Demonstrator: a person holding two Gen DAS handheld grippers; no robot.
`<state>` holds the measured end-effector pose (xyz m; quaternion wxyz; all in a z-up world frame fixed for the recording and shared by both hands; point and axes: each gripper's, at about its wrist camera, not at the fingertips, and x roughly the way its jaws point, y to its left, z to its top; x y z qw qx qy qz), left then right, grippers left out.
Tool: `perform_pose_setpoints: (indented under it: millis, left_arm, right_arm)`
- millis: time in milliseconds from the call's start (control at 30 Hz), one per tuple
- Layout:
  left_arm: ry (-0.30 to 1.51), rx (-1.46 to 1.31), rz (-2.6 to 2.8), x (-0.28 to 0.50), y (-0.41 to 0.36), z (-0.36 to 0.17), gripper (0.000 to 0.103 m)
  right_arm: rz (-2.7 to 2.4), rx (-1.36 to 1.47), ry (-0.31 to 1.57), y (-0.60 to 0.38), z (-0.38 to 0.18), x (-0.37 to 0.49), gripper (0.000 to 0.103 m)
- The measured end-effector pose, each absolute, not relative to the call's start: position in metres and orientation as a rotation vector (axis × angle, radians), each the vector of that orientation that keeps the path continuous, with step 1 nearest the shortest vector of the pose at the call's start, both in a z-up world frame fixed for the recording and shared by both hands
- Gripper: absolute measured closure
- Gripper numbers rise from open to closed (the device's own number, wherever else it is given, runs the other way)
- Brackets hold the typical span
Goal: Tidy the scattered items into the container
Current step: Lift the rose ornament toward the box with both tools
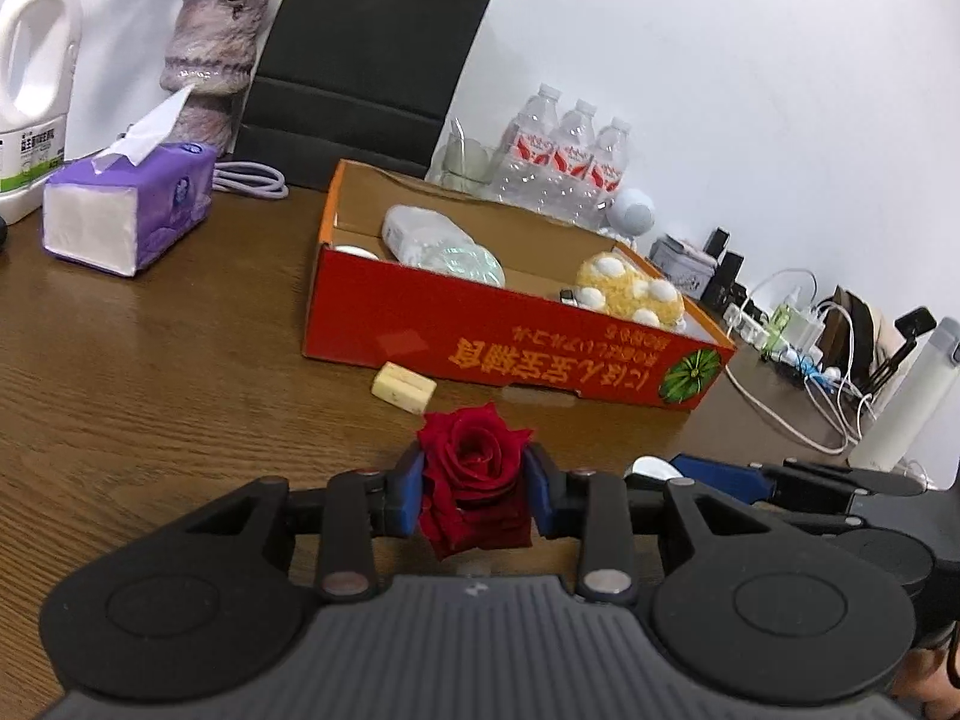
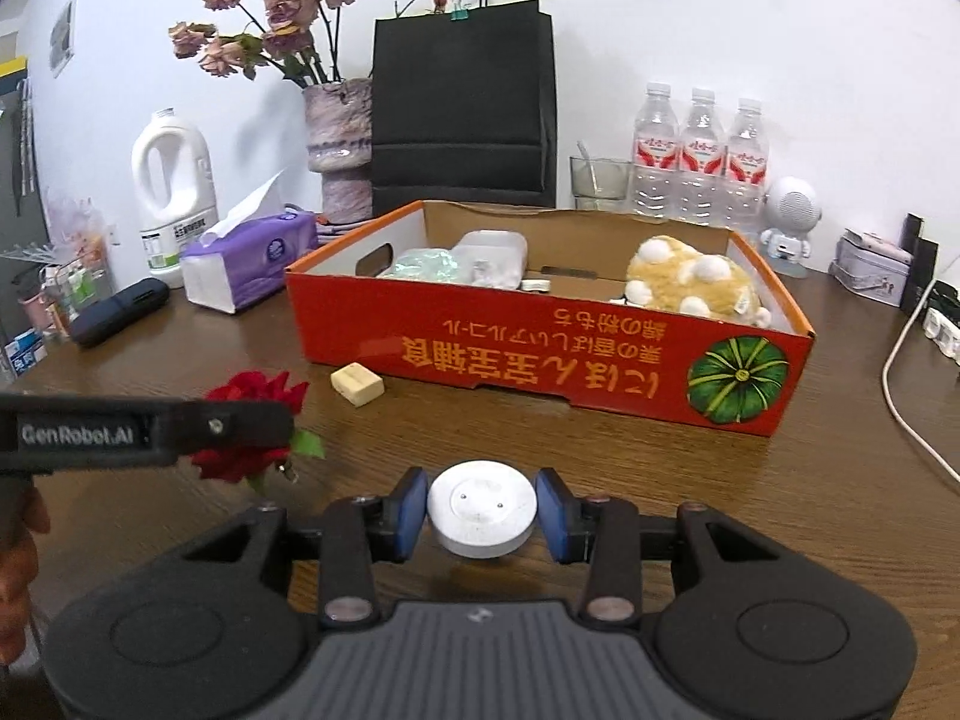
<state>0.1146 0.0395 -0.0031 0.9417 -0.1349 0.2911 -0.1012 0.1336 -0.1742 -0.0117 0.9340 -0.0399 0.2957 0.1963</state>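
- Already in the red box: a yellow plush toy, a clear plastic packet and a few small things.
- The left claw grips a red rose; the right claw pinches a white round puck, both low over the desk, short of the box.
- Left lying: a pale soap-like block (just beside the box front).

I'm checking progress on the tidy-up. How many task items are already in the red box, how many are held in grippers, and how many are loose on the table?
In the red box: 4 (plush toy, plastic tub, greenish bag, small white gadget)
Held: 2 (rose, white disc)
Loose: 1 (cream block)
Total: 7
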Motion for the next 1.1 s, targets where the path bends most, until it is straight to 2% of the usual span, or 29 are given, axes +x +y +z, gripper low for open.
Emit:
perform_pose_setpoints:
  millis: [200,500,667,833,933,967,1000,1033,1100]
  left_arm:
    - [0.581,-0.244,-0.204,0.112,0.036,0.001,0.068]
    - [0.459,-0.174,-0.244,0.17,0.037,0.068,0.067]
    - [0.536,-0.172,-0.213,0.243,0.031,0.078,0.066]
    - [0.641,-0.134,-0.124,0.292,0.022,0.056,0.063]
    - [0.672,-0.152,-0.114,0.299,0.025,0.044,0.049]
    - [0.676,-0.149,-0.11,0.3,0.026,0.041,0.041]
    - [0.678,-0.143,-0.099,0.301,0.027,0.04,0.034]
    - [0.679,-0.139,-0.088,0.301,0.029,0.039,0.03]
    - [0.672,-0.15,-0.08,0.3,0.034,0.041,0.011]
  right_arm:
    - [0.376,-0.082,0.588,-0.176,-0.008,0.132,0.064]
    - [0.377,-0.098,0.455,-0.18,0.05,0.176,0.064]
    - [0.371,-0.091,0.497,-0.172,0.069,0.246,0.064]
    - [0.325,-0.084,0.623,-0.156,0.046,0.31,0.065]
    - [0.307,-0.073,0.661,-0.156,0.031,0.322,0.063]
    - [0.305,-0.07,0.669,-0.156,0.027,0.324,0.06]
    - [0.302,-0.067,0.674,-0.157,0.024,0.324,0.049]
    - [0.29,-0.067,0.675,-0.159,0.023,0.324,0.042]
    - [0.275,-0.052,0.674,-0.166,0.022,0.323,0.03]
